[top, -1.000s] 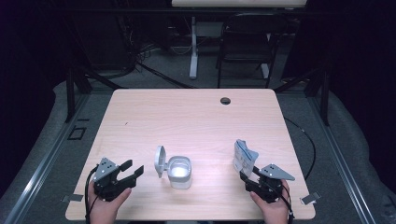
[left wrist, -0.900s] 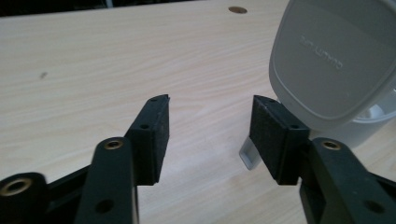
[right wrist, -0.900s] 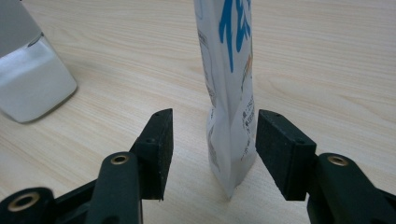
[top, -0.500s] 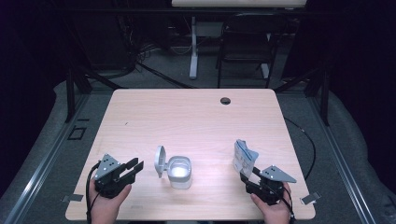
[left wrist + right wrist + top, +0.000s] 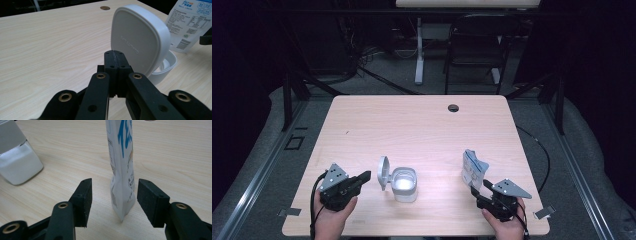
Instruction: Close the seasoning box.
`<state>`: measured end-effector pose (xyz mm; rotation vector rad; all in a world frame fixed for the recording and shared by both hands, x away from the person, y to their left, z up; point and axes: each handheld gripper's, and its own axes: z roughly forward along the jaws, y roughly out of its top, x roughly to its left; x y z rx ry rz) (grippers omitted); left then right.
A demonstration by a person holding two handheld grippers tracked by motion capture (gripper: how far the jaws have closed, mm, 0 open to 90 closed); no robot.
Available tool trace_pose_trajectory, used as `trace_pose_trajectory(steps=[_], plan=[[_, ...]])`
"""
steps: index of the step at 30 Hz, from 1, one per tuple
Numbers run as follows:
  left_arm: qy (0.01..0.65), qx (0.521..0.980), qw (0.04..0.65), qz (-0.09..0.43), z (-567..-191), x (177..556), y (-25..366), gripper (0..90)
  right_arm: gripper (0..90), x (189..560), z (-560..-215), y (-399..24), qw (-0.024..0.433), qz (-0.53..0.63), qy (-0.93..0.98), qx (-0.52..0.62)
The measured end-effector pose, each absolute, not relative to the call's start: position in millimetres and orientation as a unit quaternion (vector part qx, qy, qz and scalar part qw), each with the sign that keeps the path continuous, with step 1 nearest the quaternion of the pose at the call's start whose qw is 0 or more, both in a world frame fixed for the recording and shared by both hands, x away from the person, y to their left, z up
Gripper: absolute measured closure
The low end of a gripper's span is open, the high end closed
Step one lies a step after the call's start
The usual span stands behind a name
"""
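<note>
A white box (image 5: 404, 184) stands near the table's front with its hinged lid (image 5: 383, 172) raised upright on its left side. My left gripper (image 5: 366, 176) points at that lid from the left. Its jaws have just been closing and now meet with nothing between them (image 5: 114, 53), a short way before the lid (image 5: 140, 37). A white pouch (image 5: 473, 169) with blue print stands upright at the right. My right gripper (image 5: 477, 189) is open around the pouch's lower end (image 5: 121, 170), and neither pad touches it (image 5: 116, 192).
The wooden table (image 5: 422, 130) has a round cable hole (image 5: 453, 107) near its far edge. A dark chair (image 5: 472, 45) and a white post stand on the floor beyond. The box (image 5: 17, 165) sits to the left of the right gripper's jaws.
The left gripper's jaws went from wide open to shut, and the gripper shifted slightly toward the raised lid. The right gripper, pouch and box kept still.
</note>
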<state>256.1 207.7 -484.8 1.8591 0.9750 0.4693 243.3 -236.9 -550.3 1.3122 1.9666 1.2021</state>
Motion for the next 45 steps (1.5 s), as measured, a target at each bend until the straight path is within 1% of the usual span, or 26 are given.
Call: trace_pose_trajectory(steps=[19,31,45], plan=[[0.381,0.765,0.486,0.181,-481.5,259.3,185.3,90.0,45.5,237.4,-551.6,-239.5,0.249,0.439,0.717,0.481],[0.366,0.777,0.484,0.166,-488.6,258.9,169.1,90.0,45.1,234.5,-551.4,-240.4,0.248,0.437,0.715,0.486],[0.371,0.778,0.478,0.166,-491.3,259.3,174.9,90.0,45.0,233.0,-550.0,-238.7,0.244,0.440,0.715,0.486]])
